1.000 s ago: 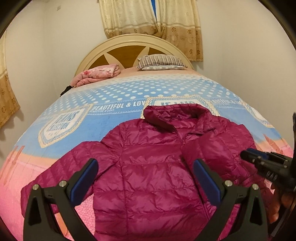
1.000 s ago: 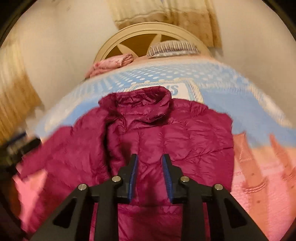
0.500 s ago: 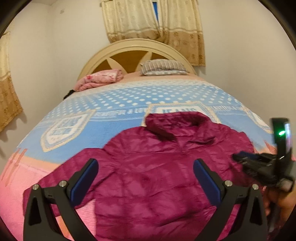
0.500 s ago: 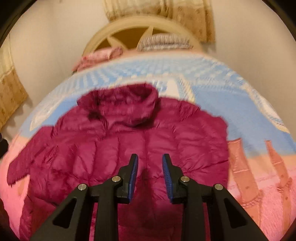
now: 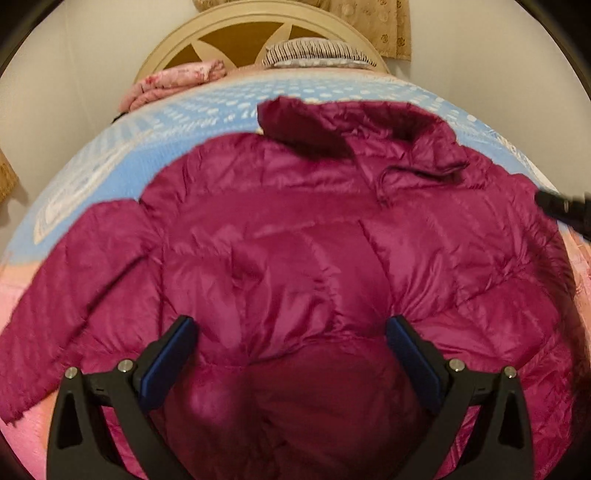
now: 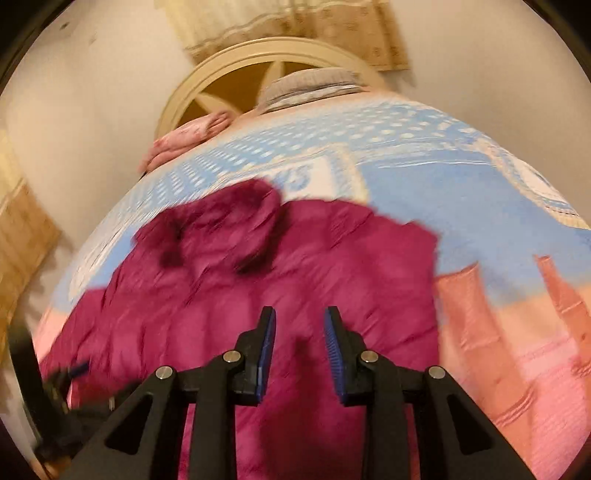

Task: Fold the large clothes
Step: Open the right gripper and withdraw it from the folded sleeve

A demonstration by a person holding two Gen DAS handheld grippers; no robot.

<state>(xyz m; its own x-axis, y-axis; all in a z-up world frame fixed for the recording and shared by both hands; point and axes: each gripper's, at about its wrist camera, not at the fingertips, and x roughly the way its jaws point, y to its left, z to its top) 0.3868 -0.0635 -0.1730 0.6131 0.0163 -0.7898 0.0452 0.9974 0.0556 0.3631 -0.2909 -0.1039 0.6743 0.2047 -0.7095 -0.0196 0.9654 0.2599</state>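
- bed (image 5: 110,155): blue-and-pink cover, stretches ahead of both tools to an arched headboard (image 5: 258,22).
- jacket (image 5: 295,240): magenta puffer, flat on the bed right under both tools, collar at the far end, one sleeve spread out to the left tool's left.
- left tool (image 5: 291,354): jaws wide apart, empty, over the jacket's lower body.
- right tool (image 6: 300,343): narrow gap, nothing pinched, over the jacket's right half.
- striped pillow (image 5: 317,55), pink folded blanket (image 5: 173,83): far ahead by the headboard.

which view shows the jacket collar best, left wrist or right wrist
The left wrist view. There the collar of the magenta puffer jacket is sharp enough to show its folds, and it lies at the far end, toward the headboard. The right wrist view shows the same collar too, but smeared by motion blur.
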